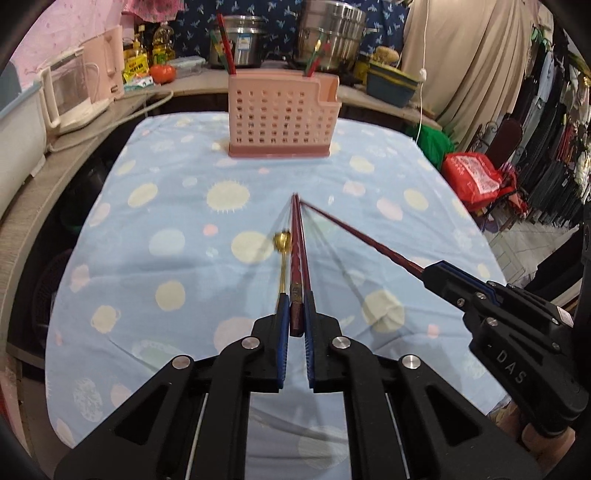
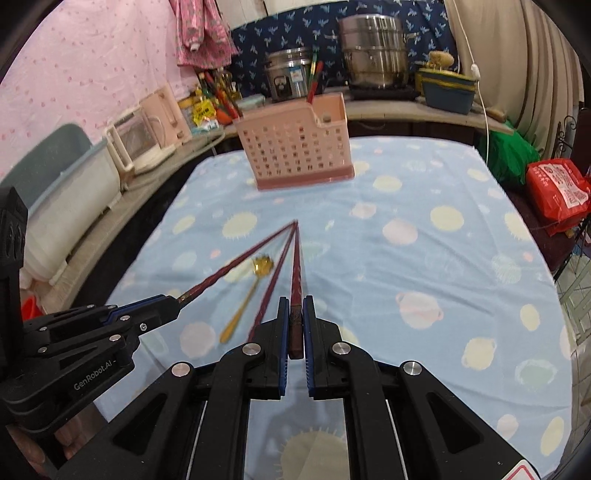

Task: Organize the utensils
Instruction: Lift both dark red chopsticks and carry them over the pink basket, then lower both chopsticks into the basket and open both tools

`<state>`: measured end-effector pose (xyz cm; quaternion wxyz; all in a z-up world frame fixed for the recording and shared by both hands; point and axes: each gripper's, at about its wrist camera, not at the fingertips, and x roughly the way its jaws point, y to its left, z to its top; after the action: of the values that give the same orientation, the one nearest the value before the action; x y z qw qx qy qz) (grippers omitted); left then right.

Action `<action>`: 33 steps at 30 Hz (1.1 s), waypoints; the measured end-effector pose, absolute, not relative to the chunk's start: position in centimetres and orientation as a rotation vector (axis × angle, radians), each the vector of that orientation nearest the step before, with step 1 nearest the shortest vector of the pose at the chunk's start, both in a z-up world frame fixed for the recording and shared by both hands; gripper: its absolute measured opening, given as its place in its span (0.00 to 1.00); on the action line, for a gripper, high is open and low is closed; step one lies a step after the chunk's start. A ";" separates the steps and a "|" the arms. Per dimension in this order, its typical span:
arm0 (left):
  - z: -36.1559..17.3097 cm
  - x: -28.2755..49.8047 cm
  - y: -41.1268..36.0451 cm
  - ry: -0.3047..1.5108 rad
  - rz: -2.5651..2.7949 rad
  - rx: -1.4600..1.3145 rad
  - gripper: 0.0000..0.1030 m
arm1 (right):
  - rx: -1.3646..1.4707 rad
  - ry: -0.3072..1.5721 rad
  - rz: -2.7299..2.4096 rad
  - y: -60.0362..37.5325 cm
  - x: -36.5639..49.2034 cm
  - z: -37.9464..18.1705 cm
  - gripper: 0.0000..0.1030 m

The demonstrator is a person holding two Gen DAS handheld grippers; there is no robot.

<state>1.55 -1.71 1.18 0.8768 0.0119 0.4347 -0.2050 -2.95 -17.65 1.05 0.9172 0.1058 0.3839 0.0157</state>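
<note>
My left gripper (image 1: 295,299) is shut on a dark red chopstick (image 1: 296,251) that points toward the pink utensil holder (image 1: 282,118). My right gripper (image 2: 295,302) is shut on another dark red chopstick (image 2: 295,266); it also shows in the left wrist view (image 1: 434,271). The tips of the two chopsticks meet above the blue dotted tablecloth (image 1: 166,206). A third dark red chopstick (image 2: 271,291) and a gold spoon (image 2: 245,299) lie on the cloth between the grippers. The spoon also shows in the left wrist view (image 1: 282,258). The holder (image 2: 295,147) has red and green chopsticks (image 1: 225,44) standing in it.
A counter behind the table carries steel pots (image 1: 332,33), oil bottles (image 1: 162,40), a tomato (image 1: 162,73), a pink appliance (image 1: 107,66) and a blue basin (image 1: 393,83). A red bag (image 1: 472,177) and hanging clothes (image 1: 554,140) are at the right.
</note>
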 end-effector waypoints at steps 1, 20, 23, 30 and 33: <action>1.8 1.7 -1.7 0.892 -0.425 0.023 0.07 | 0.221 0.775 0.033 -17.8 -2.8 1.7 0.07; 13.6 10.6 -2.0 0.648 -0.416 0.009 0.07 | 0.182 0.547 0.047 -20.6 5.3 13.1 0.07; 16.3 12.5 -2.1 0.597 -0.418 0.000 0.07 | 0.187 0.512 0.051 -21.1 7.3 15.1 0.07; 22.2 16.6 -2.4 0.469 -0.396 -0.029 0.07 | 0.218 0.395 0.058 -22.4 12.3 20.2 0.07; 24.2 18.9 -2.2 0.425 -0.376 -0.054 0.07 | 0.244 0.347 0.056 -22.8 14.6 22.0 0.06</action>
<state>18.88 -2.25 24.19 0.9597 -0.0266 0.2096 -0.1853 14.59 -22.81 21.96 0.9772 0.1212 0.1722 0.0278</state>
